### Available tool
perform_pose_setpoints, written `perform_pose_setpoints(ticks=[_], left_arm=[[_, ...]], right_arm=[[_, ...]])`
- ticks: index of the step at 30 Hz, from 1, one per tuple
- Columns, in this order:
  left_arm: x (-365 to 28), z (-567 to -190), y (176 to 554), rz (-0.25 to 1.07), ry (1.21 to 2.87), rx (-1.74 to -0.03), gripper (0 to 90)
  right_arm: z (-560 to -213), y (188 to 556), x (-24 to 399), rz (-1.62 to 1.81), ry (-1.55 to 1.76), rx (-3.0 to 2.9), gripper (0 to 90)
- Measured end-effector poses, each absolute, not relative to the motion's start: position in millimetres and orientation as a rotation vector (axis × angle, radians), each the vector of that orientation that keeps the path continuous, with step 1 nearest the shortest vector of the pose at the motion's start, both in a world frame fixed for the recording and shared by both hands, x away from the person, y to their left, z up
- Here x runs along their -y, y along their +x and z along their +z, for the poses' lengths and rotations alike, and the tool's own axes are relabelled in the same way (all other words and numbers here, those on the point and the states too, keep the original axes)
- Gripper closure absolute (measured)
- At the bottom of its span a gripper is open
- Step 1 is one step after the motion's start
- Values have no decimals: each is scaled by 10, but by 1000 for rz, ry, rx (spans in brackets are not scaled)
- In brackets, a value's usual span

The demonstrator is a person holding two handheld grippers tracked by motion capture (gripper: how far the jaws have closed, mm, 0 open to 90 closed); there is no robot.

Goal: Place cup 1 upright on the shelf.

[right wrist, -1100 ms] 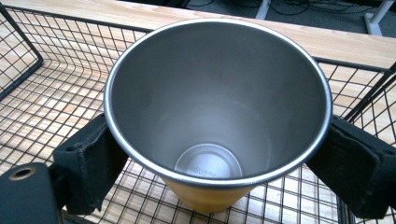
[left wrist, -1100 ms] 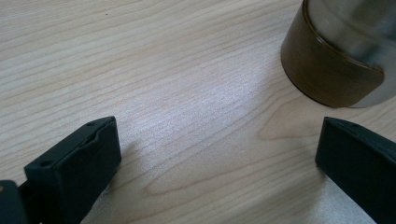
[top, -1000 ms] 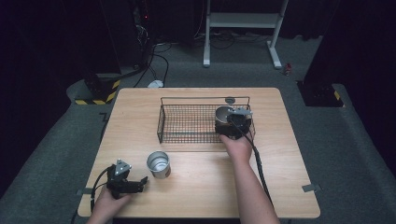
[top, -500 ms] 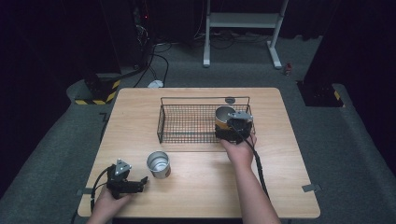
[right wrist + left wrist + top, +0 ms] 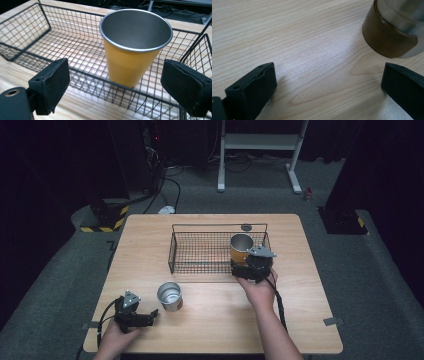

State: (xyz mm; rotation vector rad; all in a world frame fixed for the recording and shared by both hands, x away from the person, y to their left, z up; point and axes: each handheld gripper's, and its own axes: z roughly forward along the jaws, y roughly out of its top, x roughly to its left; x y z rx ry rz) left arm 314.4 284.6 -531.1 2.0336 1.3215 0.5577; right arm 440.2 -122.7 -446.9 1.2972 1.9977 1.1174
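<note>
1. Toward the far right of the table (image 5: 150, 245), we see a black wire basket (image 5: 200, 255) standing on the wood, and an orange cup (image 5: 241, 249) with a steel rim stands upright in its right end.
2. We hold the right gripper (image 5: 250, 265) at the basket's near long wall, right in front of the cup; its grey plate sits on top and its cable trails back along the forearm.
3. From the right gripper view, the right gripper (image 5: 112, 87) has its jaws spread wide, one on either side of the orange cup (image 5: 135, 47), and neither pad touches it.
4. That same view shows the cup resting on the mesh floor of the basket (image 5: 50, 47), just behind the near wire wall and close to the right end wall.
5. Near the table's front left corner, we keep the left gripper (image 5: 150, 315) low over the wood, pointing to the right.
6. A steel cup (image 5: 170, 296) stands upright on the table just beyond its tips, apart from them.
7. Looking along the left gripper (image 5: 327, 85), we find its jaws wide apart with bare wood between them.
8. The steel cup (image 5: 394, 27) sits ahead, its lower band looking brownish, though that may be just a reflection.
</note>
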Motion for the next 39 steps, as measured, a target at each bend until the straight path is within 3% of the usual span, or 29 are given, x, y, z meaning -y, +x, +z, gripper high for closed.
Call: perform_pose_setpoints(ticks=[14,27,39], left_arm=[[-2834,-5310,3143,560,2031,-1330,4],[-2853,-5307,3139,554,2048,-1308,4],[-2881,-5284,3149,491,2052,-1294,4]], right_arm=[[-4614,3916,1329,1137,1277,-2035,92],[-5088,3547,1469,974,1275,-2105,110],[-5255,3551,1489,894,1328,-2224,101]])
